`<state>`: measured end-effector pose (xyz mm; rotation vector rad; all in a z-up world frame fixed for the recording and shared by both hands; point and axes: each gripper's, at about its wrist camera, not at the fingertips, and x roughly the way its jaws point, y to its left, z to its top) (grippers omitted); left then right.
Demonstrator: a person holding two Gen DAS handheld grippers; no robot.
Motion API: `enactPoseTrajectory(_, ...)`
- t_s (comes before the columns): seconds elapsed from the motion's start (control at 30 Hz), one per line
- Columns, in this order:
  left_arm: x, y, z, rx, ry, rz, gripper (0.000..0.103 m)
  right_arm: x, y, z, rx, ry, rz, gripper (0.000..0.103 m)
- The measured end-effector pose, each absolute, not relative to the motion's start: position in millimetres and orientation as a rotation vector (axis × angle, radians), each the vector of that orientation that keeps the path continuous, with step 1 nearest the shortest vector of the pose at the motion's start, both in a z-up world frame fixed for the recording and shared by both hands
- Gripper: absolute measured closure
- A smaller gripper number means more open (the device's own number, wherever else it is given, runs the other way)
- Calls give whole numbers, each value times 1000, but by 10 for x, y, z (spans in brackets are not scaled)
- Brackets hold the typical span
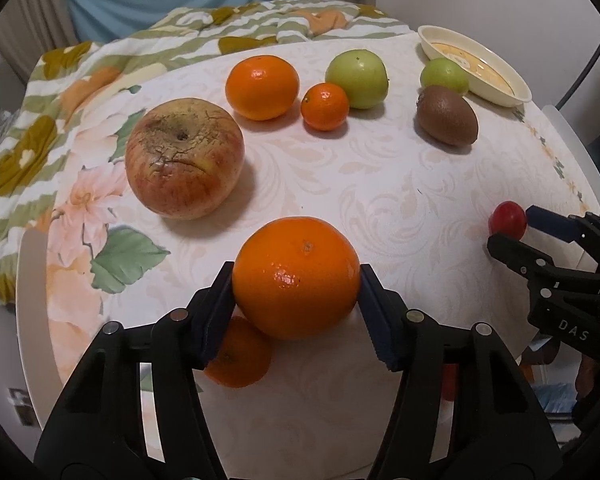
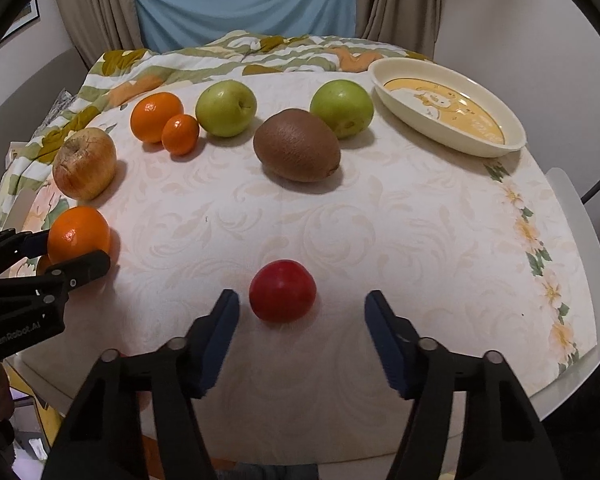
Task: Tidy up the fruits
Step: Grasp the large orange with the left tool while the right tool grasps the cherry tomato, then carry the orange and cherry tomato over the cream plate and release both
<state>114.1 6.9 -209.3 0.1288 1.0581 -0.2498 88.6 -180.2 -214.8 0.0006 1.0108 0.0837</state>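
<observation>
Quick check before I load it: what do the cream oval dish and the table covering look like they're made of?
Cream oval dish: probably glazed ceramic or melamine, going by its smooth, softly glossy rim and the printed yellow cartoon inside; I can't tell which. White table covering: looks like woven fabric, matte, with a tone-on-tone scroll pattern and a floral border.

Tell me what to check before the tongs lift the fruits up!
1. Left tongs squeezing the big orange: ok, both pads touch its sides.
2. Right tongs squeezing the red fruit: not ok, gaps on both sides.
3. Red fruit centred between the pads: ok.
4. Second orange tucked under the left tongs' finger, clear of the lift: cannot tell.
5. Oval dish empty for fruit: ok.
6. Kiwi and green apples out of the way: ok.
</observation>
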Motion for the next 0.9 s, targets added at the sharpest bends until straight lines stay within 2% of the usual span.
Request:
enactPoseTrajectory(0.1, 1143, 59, -2092, 130, 1058, -245, 37, 913, -1776, -2170, -6, 1012, 100, 54)
enactPoseTrajectory(0.2, 1116, 71, -2091, 122, 1055, -241, 37, 935, -1739, -2163, -30, 1004, 116, 72)
enactPoseTrajectory(0.5, 1070, 65, -2006, 100, 1039, -249, 37, 938, -1747, -2081, -30, 997, 140, 72)
enactPoseTrajectory(0.9, 1071, -203, -1477, 90, 980, -245, 37, 964, -2054, -1606, 20, 940, 156, 73)
